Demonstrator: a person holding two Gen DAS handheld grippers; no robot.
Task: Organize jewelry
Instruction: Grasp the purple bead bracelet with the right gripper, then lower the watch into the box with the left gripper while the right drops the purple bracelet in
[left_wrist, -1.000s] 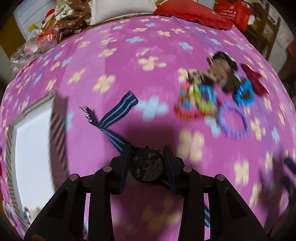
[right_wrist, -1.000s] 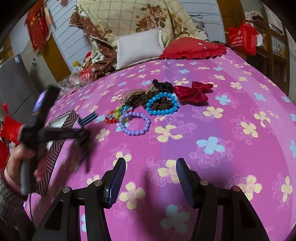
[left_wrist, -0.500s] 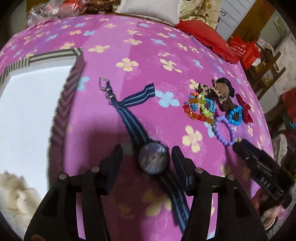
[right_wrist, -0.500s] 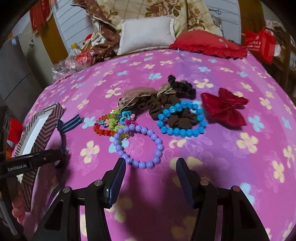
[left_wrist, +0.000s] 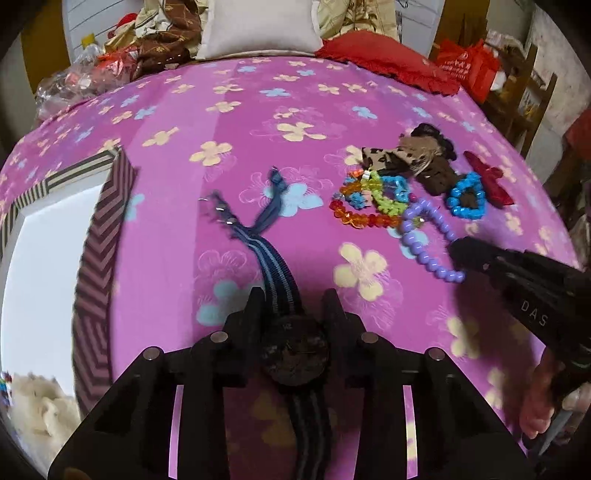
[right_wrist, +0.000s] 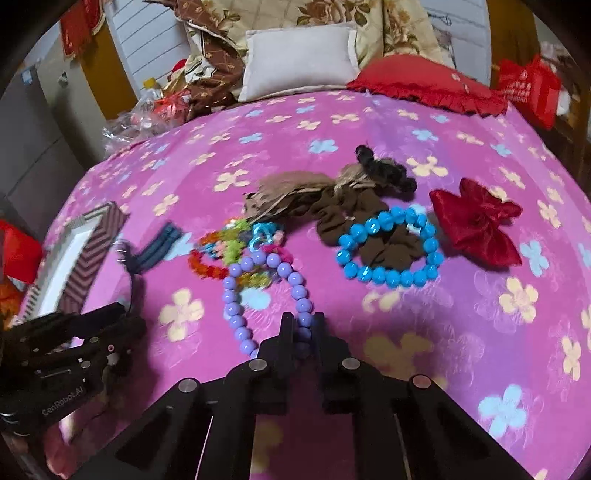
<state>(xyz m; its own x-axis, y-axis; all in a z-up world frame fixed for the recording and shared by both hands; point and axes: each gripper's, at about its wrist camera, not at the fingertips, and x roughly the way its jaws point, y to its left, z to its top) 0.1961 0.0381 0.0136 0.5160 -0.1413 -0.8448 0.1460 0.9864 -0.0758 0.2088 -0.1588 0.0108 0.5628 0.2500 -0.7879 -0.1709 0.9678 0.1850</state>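
Since a second ago my right hand-held gripper (right_wrist: 301, 332) has crossed and pinched the purple bracelet (right_wrist: 266, 291); my left hand-held gripper (left_wrist: 293, 314) is closing around the watch (left_wrist: 295, 350). I should lift both slowly.

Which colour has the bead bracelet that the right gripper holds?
Light purple bead bracelet; the right wrist view shows it best.

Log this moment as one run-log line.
left gripper: closing on black-faced watch with blue striped strap | right gripper: shut on purple round-bead bracelet | surface: pink flowered bedspread
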